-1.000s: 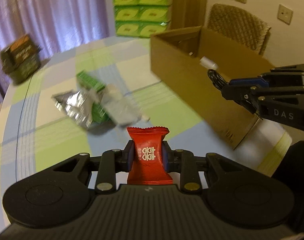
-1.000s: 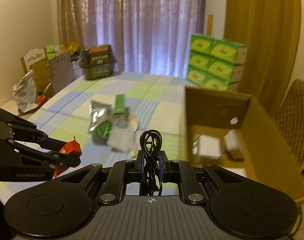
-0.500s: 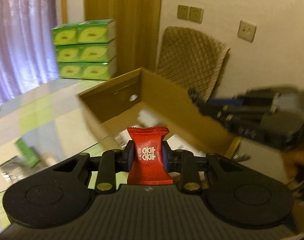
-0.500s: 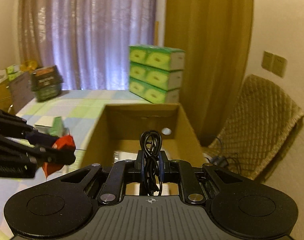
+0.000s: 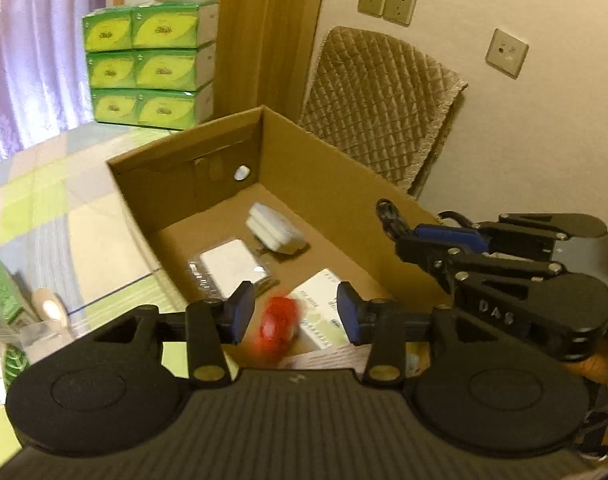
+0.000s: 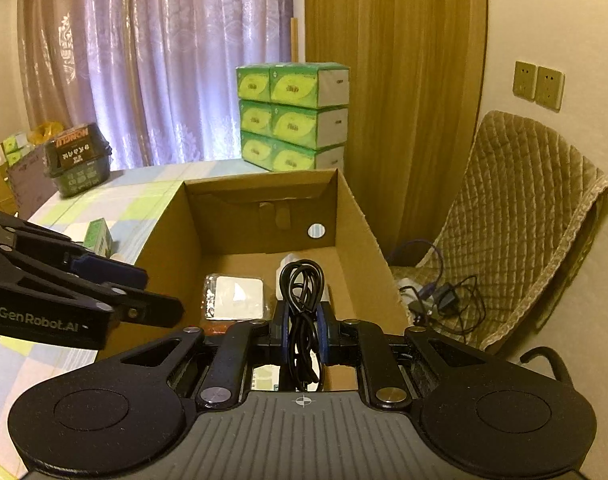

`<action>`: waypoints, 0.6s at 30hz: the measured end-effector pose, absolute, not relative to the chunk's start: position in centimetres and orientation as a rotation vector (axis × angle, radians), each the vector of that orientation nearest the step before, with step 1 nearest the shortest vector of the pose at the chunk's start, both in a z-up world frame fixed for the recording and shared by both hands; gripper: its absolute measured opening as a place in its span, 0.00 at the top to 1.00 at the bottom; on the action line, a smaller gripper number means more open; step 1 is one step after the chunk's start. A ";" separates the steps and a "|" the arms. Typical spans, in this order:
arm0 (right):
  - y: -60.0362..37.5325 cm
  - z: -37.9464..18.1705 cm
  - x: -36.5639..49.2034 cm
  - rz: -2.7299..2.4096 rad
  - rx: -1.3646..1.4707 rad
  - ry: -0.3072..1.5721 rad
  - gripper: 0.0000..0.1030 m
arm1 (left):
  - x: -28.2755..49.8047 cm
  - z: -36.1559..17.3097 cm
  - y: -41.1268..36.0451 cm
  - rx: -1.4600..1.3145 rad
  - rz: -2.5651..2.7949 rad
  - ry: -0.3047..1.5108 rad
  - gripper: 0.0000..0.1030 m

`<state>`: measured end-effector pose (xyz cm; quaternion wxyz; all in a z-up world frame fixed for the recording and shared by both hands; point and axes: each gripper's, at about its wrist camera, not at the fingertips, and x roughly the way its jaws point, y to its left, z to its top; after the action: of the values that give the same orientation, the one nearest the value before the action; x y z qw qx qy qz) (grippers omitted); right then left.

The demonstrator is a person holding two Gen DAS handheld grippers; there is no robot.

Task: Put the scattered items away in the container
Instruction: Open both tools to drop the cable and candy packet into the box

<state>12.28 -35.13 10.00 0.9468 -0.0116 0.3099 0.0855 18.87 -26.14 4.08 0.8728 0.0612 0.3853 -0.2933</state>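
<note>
Red candy packet [image 5: 279, 326] — a blurred crinkly blob — sits between the spread blue pads of the left gripper [image 5: 291, 313], untouched, over the open brown cardboard box [image 5: 316, 168]. Right gripper [image 6: 302, 328] is clenched on a coiled black cable [image 6: 302, 300] above the box interior, w/ flat white packs [image 6: 236, 295] on the box floor — checked tablecloth [image 5: 35, 200] beside.

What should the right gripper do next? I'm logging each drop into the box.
Probably open the right gripper to let go of the black cable. Its jaws are shut on the coiled cable above the cardboard box, while the left gripper is open, its blurred red candy apparently falling into the box.
</note>
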 end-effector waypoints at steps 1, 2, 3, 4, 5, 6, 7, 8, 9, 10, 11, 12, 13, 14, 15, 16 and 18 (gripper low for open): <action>-35.1 10.0 12.3 0.176 -0.023 0.632 0.84 | 18.8 4.1 -25.8 0.128 -0.605 0.802 0.62; -35.0 9.9 12.3 0.178 -0.023 0.633 0.85 | 18.6 4.2 -25.5 0.125 -0.599 0.799 0.62; -34.9 9.9 12.4 0.180 -0.022 0.635 0.85 | 18.5 4.3 -25.2 0.123 -0.594 0.796 0.62; -34.9 9.9 12.4 0.183 -0.021 0.636 0.85 | 18.2 4.4 -24.8 0.124 -0.587 0.794 0.62; -34.7 9.9 12.5 0.186 -0.020 0.637 0.85 | 18.0 4.5 -24.6 0.127 -0.580 0.791 0.62; -34.6 9.9 12.5 0.190 -0.019 0.639 0.85 | 17.8 4.5 -24.4 0.129 -0.576 0.789 0.62; -34.5 9.9 12.6 0.197 -0.019 0.640 0.85 | 17.6 4.6 -24.1 0.129 -0.572 0.787 0.62; -34.3 9.9 12.6 0.206 -0.017 0.643 0.85 | 17.4 4.6 -23.8 0.126 -0.569 0.787 0.62; -34.1 9.9 12.7 0.215 -0.015 0.644 0.85 | 17.2 4.6 -23.6 0.122 -0.566 0.788 0.61; -34.0 10.0 12.7 0.224 -0.013 0.642 0.84 | 16.9 4.5 -23.3 0.119 -0.563 0.789 0.61; -33.9 10.0 12.7 0.230 -0.009 0.636 0.84 | 16.8 4.4 -23.1 0.115 -0.560 0.791 0.61; -33.9 10.1 12.8 0.232 -0.005 0.631 0.84 | 16.7 4.4 -22.8 0.114 -0.558 0.793 0.61; -33.9 10.2 12.8 0.229 -0.002 0.627 0.84 | 16.6 4.3 -22.6 0.113 -0.554 0.794 0.60; -33.9 10.3 12.8 0.225 0.001 0.621 0.84 | 16.4 4.2 -22.3 0.111 -0.549 0.795 0.60; -34.0 10.4 12.8 0.221 0.004 0.614 0.84 | 16.3 4.2 -21.9 0.108 -0.544 0.796 0.60; -34.0 10.5 12.7 0.219 0.006 0.611 0.84 | 16.2 4.1 -21.6 0.103 -0.540 0.797 0.59; -34.0 10.7 12.6 0.216 0.007 0.609 0.84 | 16.1 4.0 -21.0 0.094 -0.529 0.799 0.58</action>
<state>12.58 -34.00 10.66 0.9483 0.0035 0.2991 0.1062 16.09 -21.04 4.00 0.8863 0.0452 0.3844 -0.2544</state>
